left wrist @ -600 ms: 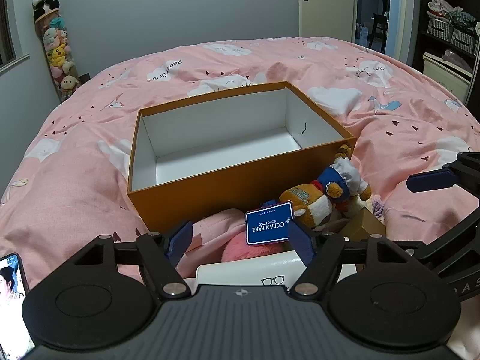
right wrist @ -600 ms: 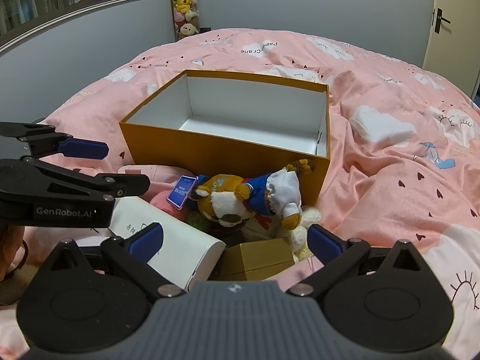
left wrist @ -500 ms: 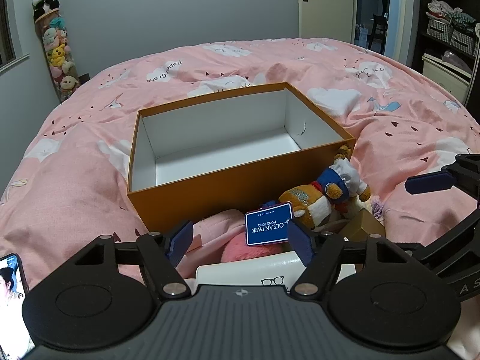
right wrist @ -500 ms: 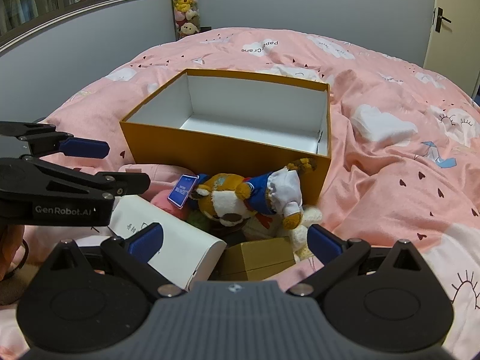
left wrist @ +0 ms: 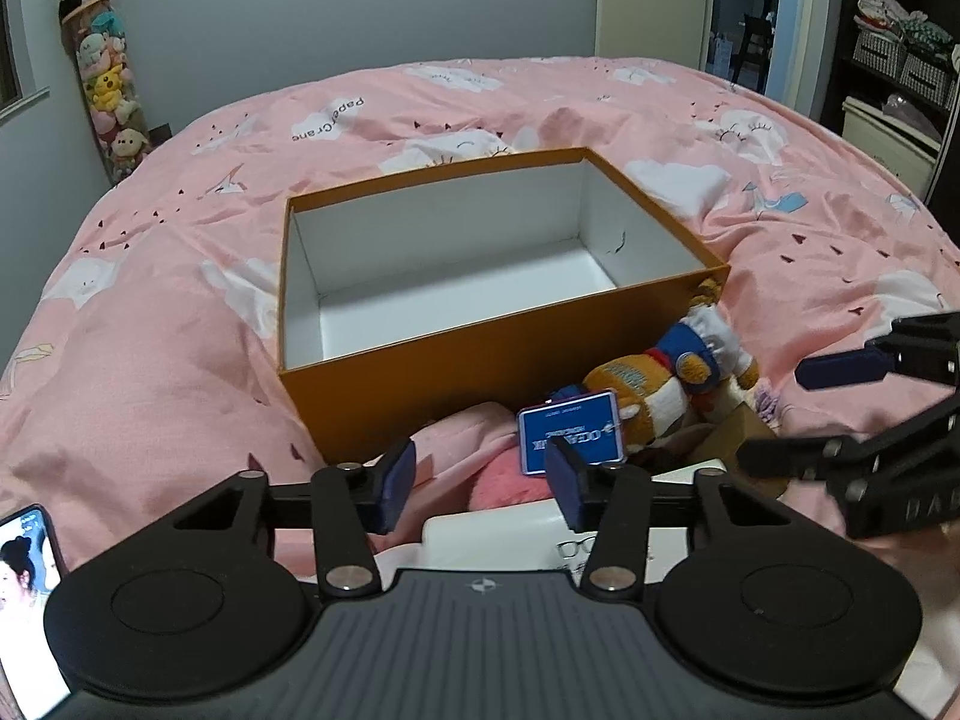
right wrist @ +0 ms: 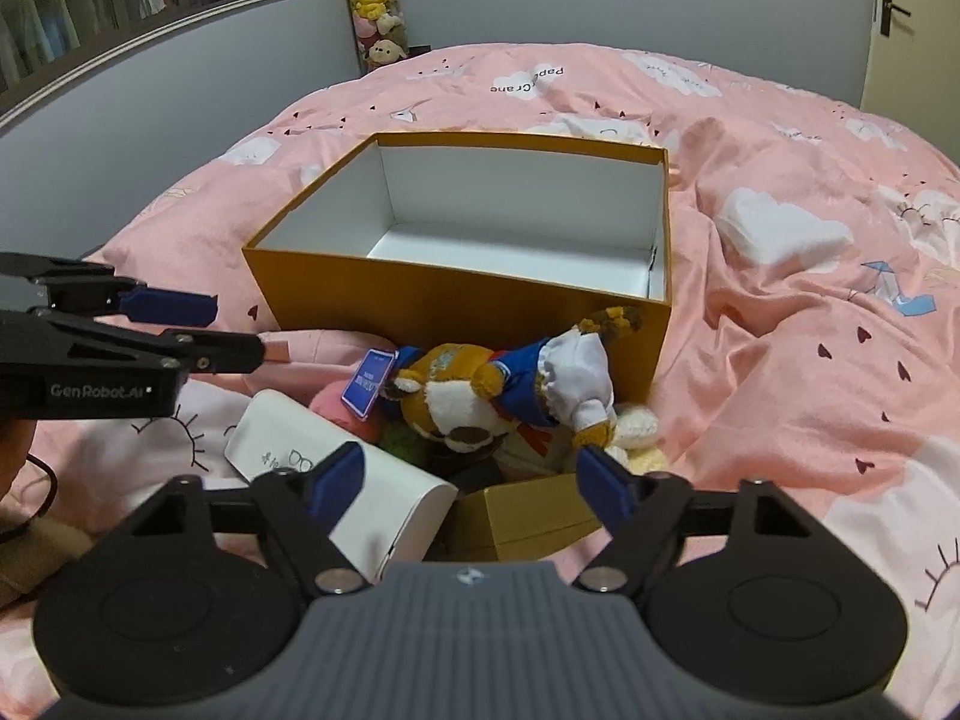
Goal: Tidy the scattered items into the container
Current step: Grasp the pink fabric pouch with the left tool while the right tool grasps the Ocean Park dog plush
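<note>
Nearest us, both tools hang over the pile w/ nothing gripped. Our left gripper (left wrist: pixel 480 483) stands about half open, pads bare, over the pink plush (left wrist: pixel 504 474). Our right gripper (right wrist: pixel 471 483) is spread wide and empty above the white glasses case (right wrist: pixel 360 480) and the small gold box (right wrist: pixel 528 519).

Just past the pads, the scattered items sit in a heap touching the near wall of the orange box (left wrist: pixel 480 360), which is open-topped and has nothing inside yet. The dressed plush toy (right wrist: pixel 498 390) lies across the heap, its blue tag (left wrist: pixel 570 432) reading "OCEAN PARK"; the rest is too small to read.

Risks, as we judge them — the heap is tangled, so lifting one item could drag a neighbour along or spill it onto the soft duvet (left wrist: pixel 150 330). The 2 tools are close, so they may clash. The glasses case looks smooth and might slip.

Writing: "GenRobot.AI" on the left tool seen from the right wrist view, and "PaperCrane" on the duvet beyond.
</note>
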Motion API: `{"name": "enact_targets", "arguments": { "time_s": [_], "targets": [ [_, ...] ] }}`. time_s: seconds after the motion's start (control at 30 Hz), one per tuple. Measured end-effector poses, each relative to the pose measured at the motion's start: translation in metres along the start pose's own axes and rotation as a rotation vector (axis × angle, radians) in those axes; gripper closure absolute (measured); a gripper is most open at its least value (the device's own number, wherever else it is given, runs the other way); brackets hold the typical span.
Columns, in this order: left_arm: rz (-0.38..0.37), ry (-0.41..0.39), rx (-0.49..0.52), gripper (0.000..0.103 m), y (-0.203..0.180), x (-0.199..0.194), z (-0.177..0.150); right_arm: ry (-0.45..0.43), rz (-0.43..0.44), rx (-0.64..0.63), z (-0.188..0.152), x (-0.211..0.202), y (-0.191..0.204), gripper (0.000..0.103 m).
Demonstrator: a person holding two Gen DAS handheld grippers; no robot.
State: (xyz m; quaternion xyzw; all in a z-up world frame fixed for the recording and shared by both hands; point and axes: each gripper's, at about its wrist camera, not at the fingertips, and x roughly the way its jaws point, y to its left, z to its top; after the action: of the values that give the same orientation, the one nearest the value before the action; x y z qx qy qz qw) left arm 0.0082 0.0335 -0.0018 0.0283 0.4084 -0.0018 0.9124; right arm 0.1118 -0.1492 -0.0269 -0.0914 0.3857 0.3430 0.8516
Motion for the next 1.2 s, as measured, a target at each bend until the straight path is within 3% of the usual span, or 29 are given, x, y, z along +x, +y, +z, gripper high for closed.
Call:
{"name": "enact_targets", "arguments": {
  "time_s": [0.13,0.47,0.53,0.73,1.0,1.2],
  "targets": [
    [0.012,0.038,-0.011,0.055,0.014,0.005,0.002,0.002,-0.004,-0.112,0.013,0.002,-0.001,0.028],
    [-0.066,0.137,0.087,0.055,0.027,0.026,0.002,0.043,0.024,-0.621,0.028,0.026,0.019,0.033],
    [-0.072,0.154,0.091,0.049,0.027,0.031,0.004,0.061,0.038,-0.708,0.029,0.032,0.023,0.036],
    [-0.109,0.094,0.035,0.046,0.029,0.035,0.017,0.124,0.028,-0.918,0.023,0.055,0.035,0.038],
    [-0.029,0.108,0.226,0.044,0.012,0.051,0.025,0.158,0.010,-1.071,0.014,0.076,0.044,0.042],
    [-0.003,0.126,0.399,0.044,-0.001,0.062,0.013,0.155,0.028,-1.043,0.017,0.085,0.045,0.042]
  ]
}}
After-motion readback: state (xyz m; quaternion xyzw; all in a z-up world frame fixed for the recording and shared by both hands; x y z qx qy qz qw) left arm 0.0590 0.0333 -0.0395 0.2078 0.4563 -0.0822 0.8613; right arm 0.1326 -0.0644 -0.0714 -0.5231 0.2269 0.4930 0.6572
